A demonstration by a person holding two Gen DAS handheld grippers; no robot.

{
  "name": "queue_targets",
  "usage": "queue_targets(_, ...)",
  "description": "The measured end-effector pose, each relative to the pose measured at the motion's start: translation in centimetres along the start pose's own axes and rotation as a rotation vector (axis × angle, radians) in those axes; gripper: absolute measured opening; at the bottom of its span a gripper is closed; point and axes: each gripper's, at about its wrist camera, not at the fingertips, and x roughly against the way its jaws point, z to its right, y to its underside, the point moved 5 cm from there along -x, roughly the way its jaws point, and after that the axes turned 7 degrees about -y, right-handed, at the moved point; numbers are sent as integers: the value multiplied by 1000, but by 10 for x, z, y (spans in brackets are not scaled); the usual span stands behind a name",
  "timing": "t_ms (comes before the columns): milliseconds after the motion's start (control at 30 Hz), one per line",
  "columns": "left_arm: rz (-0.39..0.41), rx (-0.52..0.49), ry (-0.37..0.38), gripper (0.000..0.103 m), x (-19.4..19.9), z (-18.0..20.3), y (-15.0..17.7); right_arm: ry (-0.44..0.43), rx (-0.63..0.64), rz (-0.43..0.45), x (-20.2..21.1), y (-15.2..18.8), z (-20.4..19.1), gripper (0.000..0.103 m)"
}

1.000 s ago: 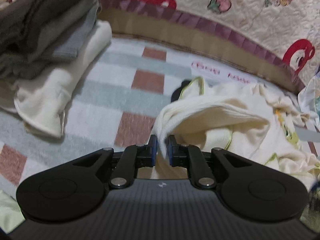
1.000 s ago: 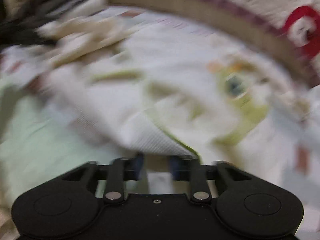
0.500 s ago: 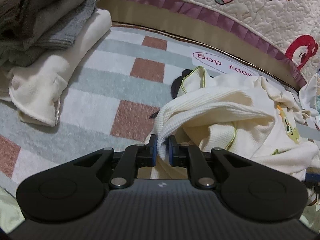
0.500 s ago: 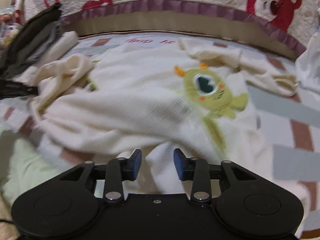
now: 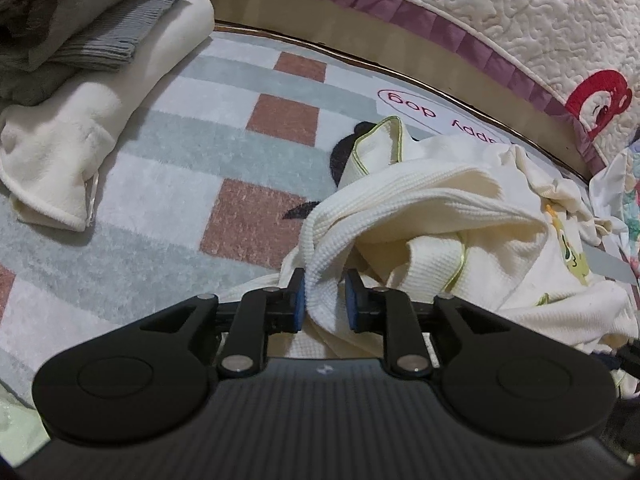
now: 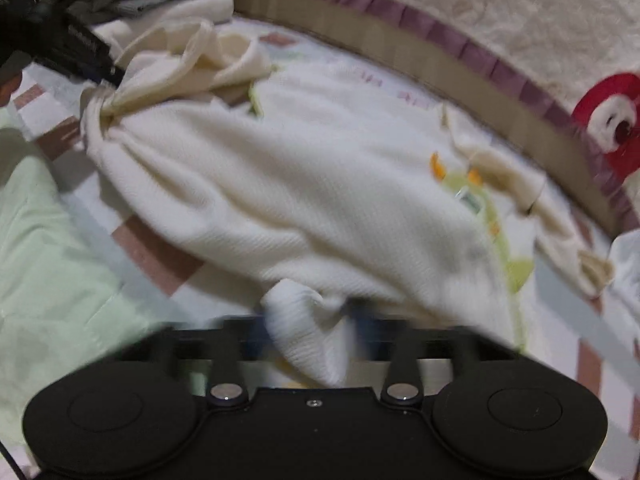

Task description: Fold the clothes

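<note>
A cream waffle-knit shirt (image 6: 320, 184) with a green monster print (image 6: 476, 204) lies crumpled on the checked blanket (image 5: 224, 160). My left gripper (image 5: 325, 300) has its jaws slightly apart around a bunched fold of the shirt (image 5: 400, 200); the cloth touches the left pad. It also shows in the right wrist view (image 6: 80, 56) at the shirt's far left corner. My right gripper (image 6: 308, 336) is blurred, its jaws apart, with a fold of the shirt's hem between them.
A stack of folded clothes, grey and cream (image 5: 80, 60), sits at the back left. A quilted bumper with a purple border (image 5: 500, 32) runs along the far edge. A pale green cloth (image 6: 48, 272) lies at the near left.
My left gripper's jaws have opened a little around the fold they were pinching. My right gripper has moved to the shirt's hem, and a fold now sits between its jaws.
</note>
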Motion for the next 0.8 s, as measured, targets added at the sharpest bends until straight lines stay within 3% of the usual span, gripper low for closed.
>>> queue_targets(33, -3, 3, 3, 24, -1, -1, 0, -13, -34, 11, 13, -5, 4, 5)
queue_targets(133, -24, 27, 7, 44, -2, -4, -1, -120, -256, 149, 91, -19, 12, 5)
queue_targets(233, -48, 67, 13, 47, -4, -8, -2, -185, -384, 225, 130, -8, 19, 5)
queue_targets(367, -46, 67, -7, 57, -9, -8, 0, -213, -506, 163, 118, 24, 30, 5)
queue_targets(467, -37, 45, -27, 58, -15, -8, 3, -220, -514, 133, 102, 30, 22, 7)
queue_targets(567, -5, 11, -35, 54, -19, -6, 2, -163, -452, 70, 79, 30, 16, 12)
queue_targets(600, 10, -18, -45, 53, -20, -3, 2, -134, -401, 52, 72, 30, 11, 18)
queue_targets(667, 42, -67, -79, 53, -19, 1, 1, -85, -329, 21, 63, 31, 6, 41)
queue_targets(733, 59, -84, -95, 51, -20, 2, -1, -41, -279, 2, 56, 32, 1, 45)
queue_targets(800, 69, -90, -100, 20, -20, 1, -5, -17, -254, 3, 52, 34, 0, 45)
